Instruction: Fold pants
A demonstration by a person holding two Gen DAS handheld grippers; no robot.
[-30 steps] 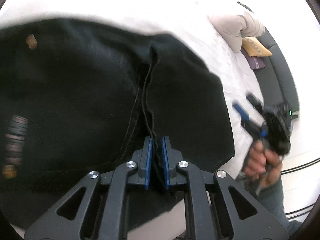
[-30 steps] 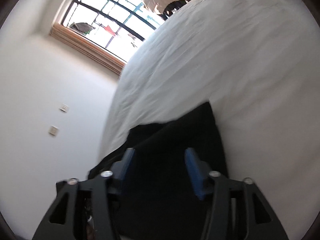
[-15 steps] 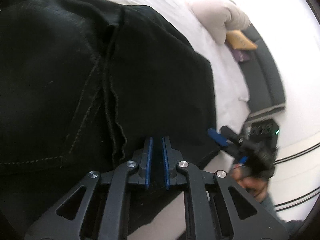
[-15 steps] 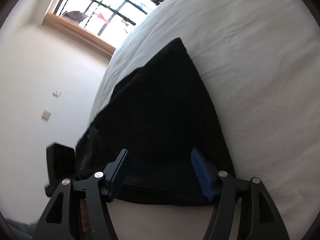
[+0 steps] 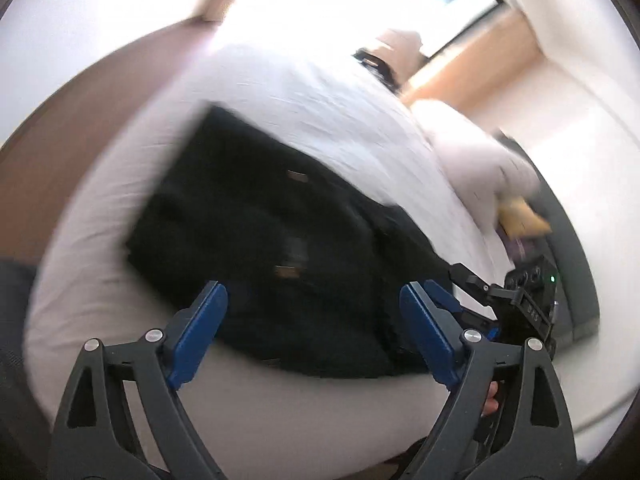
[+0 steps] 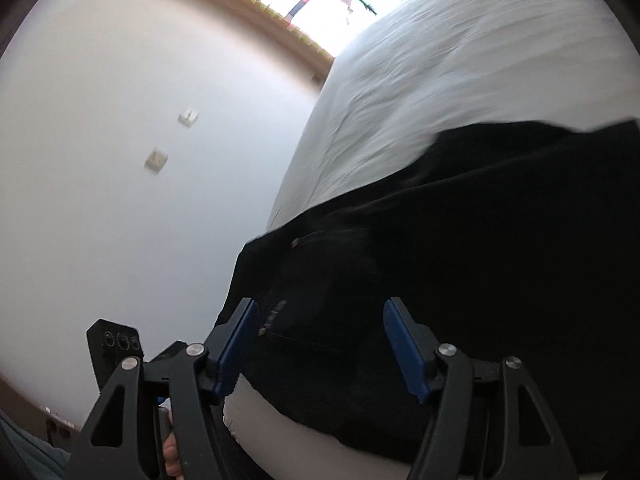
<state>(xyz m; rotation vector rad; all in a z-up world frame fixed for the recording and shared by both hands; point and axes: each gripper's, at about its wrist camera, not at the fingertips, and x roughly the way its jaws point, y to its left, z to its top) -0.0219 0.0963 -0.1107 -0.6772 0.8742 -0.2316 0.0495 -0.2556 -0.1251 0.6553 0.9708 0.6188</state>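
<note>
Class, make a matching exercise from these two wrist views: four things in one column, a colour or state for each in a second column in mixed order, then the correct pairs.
Things
1. pants
2. bed sheet
3. left tongs
4. cushion

Colour or state
A. open, holding nothing
B. yellow
C. black, lying in a folded stack
D. white, wrinkled

Pairs: 1-C, 2-D, 3-A, 4-B

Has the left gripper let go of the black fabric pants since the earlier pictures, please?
Yes. The left gripper, clamped on the black pants before, is now open and pulled back from them toward the near edge of the white bed.
</note>
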